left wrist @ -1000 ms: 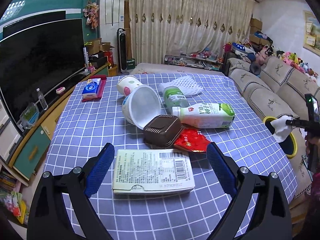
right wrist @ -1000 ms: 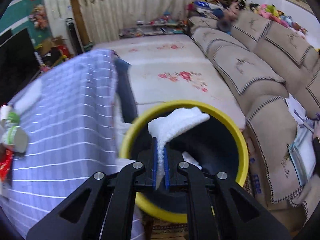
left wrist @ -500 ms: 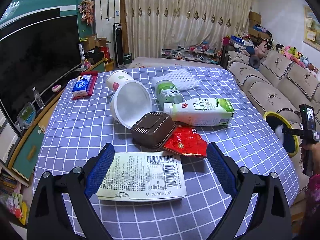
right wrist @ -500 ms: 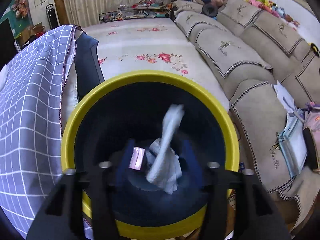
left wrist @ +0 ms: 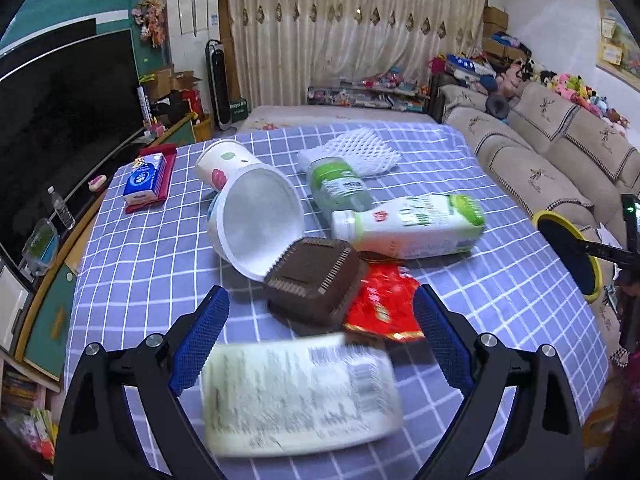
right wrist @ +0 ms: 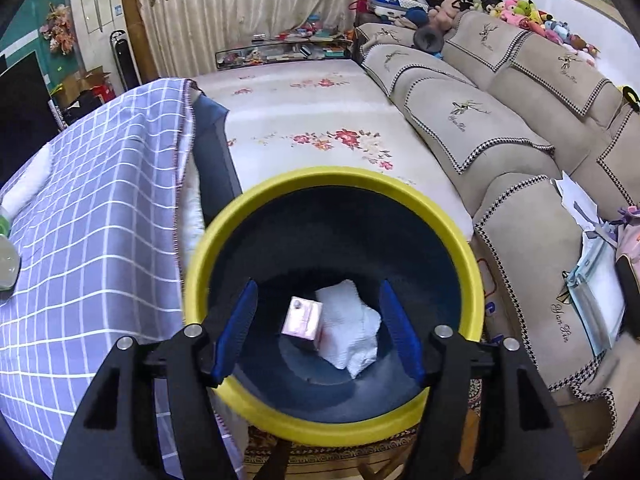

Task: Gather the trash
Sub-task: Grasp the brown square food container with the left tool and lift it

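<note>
Nearest, left hand-held gripper: jaws wide apart, nothing clamped, the box lying between them on the table. Advice: centre on the box's short sides, close squarely, lift flat.
Next, tray and wrapper: touching, just beyond the box; crowded, so lift upward, not forward.
Bottle, cup: mid-table.
Right hand-held gripper: jaws just opened, empty, over the bin; tissue lies inside.
Bin stands beside the table edge, sofa near; open floor beyond.
</note>
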`<action>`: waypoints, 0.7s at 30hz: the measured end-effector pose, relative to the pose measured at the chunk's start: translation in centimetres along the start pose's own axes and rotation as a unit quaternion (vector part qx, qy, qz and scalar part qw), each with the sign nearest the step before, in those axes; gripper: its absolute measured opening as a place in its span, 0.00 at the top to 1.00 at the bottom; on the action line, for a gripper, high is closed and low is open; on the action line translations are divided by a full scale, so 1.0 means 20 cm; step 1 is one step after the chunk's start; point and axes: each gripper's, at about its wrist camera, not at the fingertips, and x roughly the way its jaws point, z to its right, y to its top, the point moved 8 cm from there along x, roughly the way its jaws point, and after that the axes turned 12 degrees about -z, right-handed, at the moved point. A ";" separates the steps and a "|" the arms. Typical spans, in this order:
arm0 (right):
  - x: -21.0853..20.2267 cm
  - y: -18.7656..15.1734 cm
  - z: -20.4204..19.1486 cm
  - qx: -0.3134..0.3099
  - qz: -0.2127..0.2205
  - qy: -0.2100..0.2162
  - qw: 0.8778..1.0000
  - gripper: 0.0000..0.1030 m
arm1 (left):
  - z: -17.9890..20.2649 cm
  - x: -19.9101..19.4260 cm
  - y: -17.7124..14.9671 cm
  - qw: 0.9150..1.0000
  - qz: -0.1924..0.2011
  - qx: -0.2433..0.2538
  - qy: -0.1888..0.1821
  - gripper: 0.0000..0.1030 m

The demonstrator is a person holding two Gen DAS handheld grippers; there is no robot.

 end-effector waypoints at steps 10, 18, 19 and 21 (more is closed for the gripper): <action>0.01 -0.03 -0.13 -0.018 -0.008 0.005 1.000 0.39 | -0.05 0.21 0.13 0.999 -0.030 0.025 -0.030 0.11; 0.03 -0.03 -0.17 -0.020 -0.013 0.008 1.000 0.37 | -0.03 0.32 0.19 0.995 -0.055 0.061 -0.062 0.11; 0.04 -0.03 -0.17 -0.020 -0.014 0.007 1.000 0.37 | -0.02 0.33 0.19 0.994 -0.057 0.066 -0.063 0.11; 0.04 -0.03 -0.18 -0.019 -0.015 0.007 1.000 0.37 | -0.01 0.35 0.19 0.993 -0.064 0.076 -0.065 0.14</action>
